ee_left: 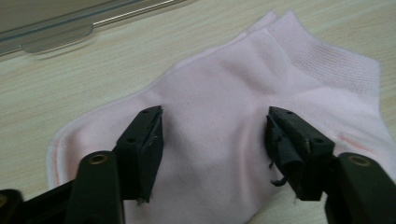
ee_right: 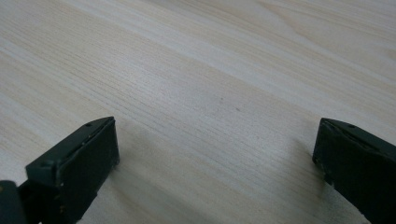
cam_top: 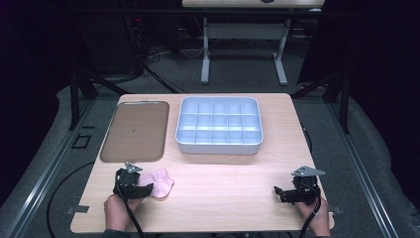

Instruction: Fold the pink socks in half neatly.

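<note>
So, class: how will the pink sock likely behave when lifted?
The pink sock looks like thin knit lying flat, so it will probably droop limply. It seems light. The ribbed cuff should give the left claw decent friction.

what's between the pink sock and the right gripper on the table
Nothing: in the high view the stretch of wooden table between the pink sock and the right gripper is bare.
</note>
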`<state>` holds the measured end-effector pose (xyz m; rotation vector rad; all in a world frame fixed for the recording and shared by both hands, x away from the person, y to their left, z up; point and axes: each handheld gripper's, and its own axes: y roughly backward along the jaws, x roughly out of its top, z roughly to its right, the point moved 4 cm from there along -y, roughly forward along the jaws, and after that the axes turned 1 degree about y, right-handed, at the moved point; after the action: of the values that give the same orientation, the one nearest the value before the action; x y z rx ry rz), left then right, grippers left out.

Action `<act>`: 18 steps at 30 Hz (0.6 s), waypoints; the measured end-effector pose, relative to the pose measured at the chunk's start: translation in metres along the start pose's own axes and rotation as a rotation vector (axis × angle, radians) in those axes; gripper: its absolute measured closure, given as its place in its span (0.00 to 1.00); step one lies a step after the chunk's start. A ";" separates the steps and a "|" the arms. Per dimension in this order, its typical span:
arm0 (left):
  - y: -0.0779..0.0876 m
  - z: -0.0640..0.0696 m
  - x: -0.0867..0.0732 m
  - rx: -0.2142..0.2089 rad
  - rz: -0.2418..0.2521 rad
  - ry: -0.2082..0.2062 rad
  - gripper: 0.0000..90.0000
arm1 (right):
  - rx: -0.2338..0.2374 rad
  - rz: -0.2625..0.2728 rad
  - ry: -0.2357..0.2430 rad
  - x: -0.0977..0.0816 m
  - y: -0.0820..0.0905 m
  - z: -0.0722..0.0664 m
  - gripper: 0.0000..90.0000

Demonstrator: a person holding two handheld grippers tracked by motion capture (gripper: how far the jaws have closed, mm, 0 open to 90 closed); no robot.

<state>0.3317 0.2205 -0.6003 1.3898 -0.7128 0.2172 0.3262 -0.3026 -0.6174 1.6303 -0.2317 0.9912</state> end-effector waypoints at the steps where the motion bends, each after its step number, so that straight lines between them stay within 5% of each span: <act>1: 0.001 0.000 -0.001 -0.001 0.011 0.001 0.46 | 0.000 0.000 0.000 0.000 0.000 0.000 0.00; 13: 0.005 -0.001 -0.009 -0.002 0.073 -0.015 0.82 | 0.001 0.001 -0.001 0.000 0.000 0.000 0.00; 18: 0.005 0.000 -0.011 -0.001 0.100 -0.002 0.87 | 0.001 0.002 -0.002 0.000 0.000 0.000 0.00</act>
<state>0.3205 0.2243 -0.6023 1.3544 -0.7851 0.2940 0.3263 -0.3025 -0.6175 1.6318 -0.2342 0.9914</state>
